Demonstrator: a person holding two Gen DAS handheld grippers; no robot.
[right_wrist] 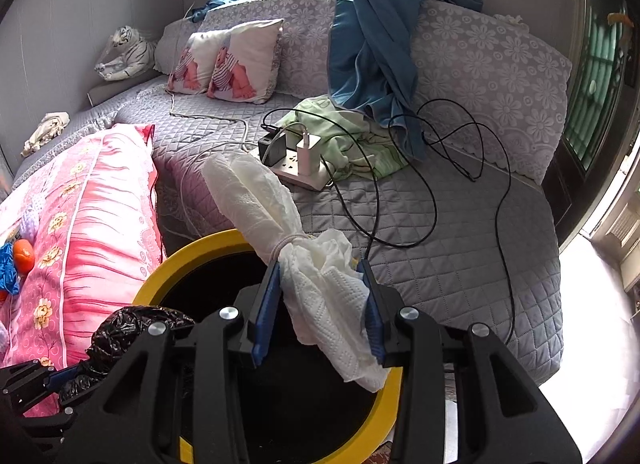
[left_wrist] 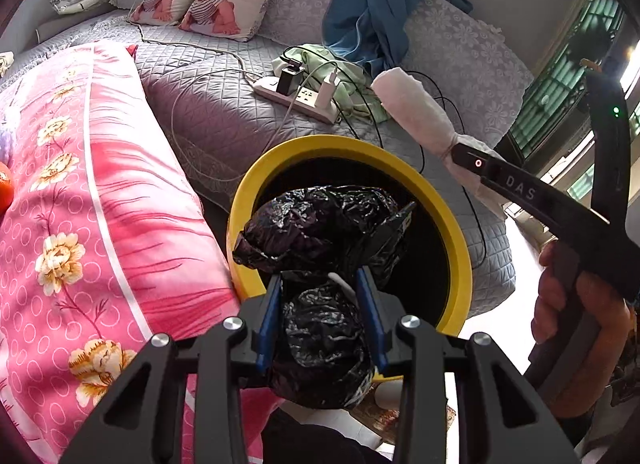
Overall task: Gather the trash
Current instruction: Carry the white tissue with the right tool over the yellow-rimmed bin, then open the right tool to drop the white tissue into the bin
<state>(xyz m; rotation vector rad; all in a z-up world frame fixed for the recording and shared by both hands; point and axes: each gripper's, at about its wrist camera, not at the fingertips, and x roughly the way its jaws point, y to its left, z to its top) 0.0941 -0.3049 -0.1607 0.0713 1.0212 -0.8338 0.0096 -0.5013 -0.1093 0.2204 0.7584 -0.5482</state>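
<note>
Left wrist view: the left gripper [left_wrist: 322, 296] is clenched on a crumpled black plastic bag [left_wrist: 320, 248], held over the mouth of the yellow-rimmed bin [left_wrist: 460, 232] beside the bed [left_wrist: 208, 119]. The bag's long axis runs forward along the fingers, its bulkier end pointing into the opening. Risk: the loose far lobe may catch the rim and hang outside on release.

Right wrist view: the right gripper [right_wrist: 322, 292] grasps a tied white tissue bundle [right_wrist: 280, 223] above the bin's far edge. Its long axis tilts up and left, toward the pink pillow [right_wrist: 92, 223]. Risk: released here, it could fall onto the bed.
</note>
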